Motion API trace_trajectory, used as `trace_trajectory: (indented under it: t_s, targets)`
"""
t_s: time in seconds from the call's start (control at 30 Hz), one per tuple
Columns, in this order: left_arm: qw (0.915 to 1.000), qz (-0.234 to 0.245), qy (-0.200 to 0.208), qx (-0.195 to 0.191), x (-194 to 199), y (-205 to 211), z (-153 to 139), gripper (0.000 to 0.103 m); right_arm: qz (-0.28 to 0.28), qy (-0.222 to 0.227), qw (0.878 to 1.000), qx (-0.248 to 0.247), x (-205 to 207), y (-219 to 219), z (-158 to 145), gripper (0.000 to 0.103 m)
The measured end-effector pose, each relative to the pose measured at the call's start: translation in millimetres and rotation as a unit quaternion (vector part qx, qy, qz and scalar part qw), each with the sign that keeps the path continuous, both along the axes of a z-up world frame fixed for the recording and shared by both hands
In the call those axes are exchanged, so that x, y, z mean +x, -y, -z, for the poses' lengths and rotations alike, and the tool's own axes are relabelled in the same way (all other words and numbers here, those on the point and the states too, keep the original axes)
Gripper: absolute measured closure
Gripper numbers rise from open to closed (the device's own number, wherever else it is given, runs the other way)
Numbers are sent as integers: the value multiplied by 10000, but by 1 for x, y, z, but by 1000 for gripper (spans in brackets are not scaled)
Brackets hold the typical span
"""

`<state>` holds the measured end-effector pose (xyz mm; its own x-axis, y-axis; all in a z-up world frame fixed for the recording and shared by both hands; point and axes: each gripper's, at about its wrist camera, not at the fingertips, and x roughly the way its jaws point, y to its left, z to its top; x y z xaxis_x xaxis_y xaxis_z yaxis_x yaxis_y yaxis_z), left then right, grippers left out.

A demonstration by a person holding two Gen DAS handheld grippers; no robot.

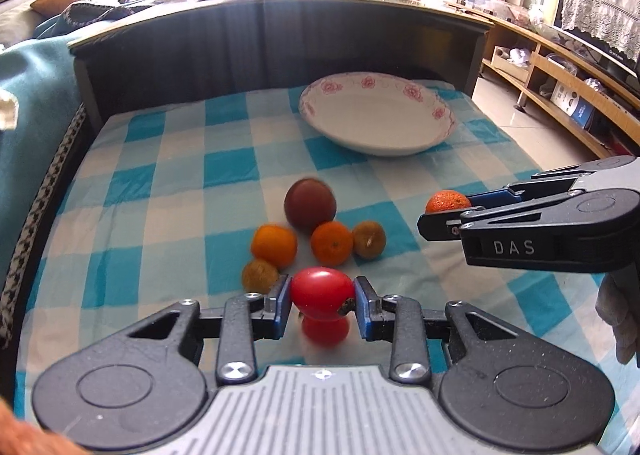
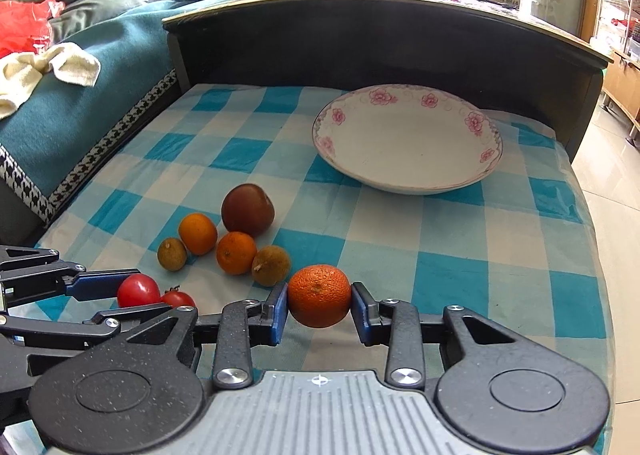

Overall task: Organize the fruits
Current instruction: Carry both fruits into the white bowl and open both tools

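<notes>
My left gripper is shut on a red tomato, held just above a second red tomato on the checked cloth. My right gripper is shut on a rough orange tangerine; it also shows at the right of the left wrist view. A white floral plate sits empty at the far right of the cloth. Between the grippers and the plate lie a dark red fruit, two oranges and two small brown fruits.
A dark wooden headboard rises behind the plate. A teal blanket with a white towel lies to the left. The cloth's right edge drops to a tiled floor. Shelves stand at the far right.
</notes>
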<state>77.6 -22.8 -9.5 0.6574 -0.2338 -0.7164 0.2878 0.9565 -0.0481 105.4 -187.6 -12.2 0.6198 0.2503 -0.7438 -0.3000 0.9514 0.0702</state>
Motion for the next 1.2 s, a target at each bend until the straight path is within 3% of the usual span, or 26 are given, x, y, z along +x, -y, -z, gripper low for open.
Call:
trace_trajectory:
  t_s: [0.33, 0.6, 1.2]
  targets:
    - [9988, 175, 464, 8, 67, 33, -19, 62, 262, 428, 9987, 55, 33, 16, -21, 75]
    - [9980, 272, 559, 68, 113, 52, -15, 62, 427, 505, 9978, 12, 68, 29, -18, 75]
    - [9983, 301, 459, 179, 144, 64, 1, 61, 500, 347, 9981, 2, 103, 42, -1, 73]
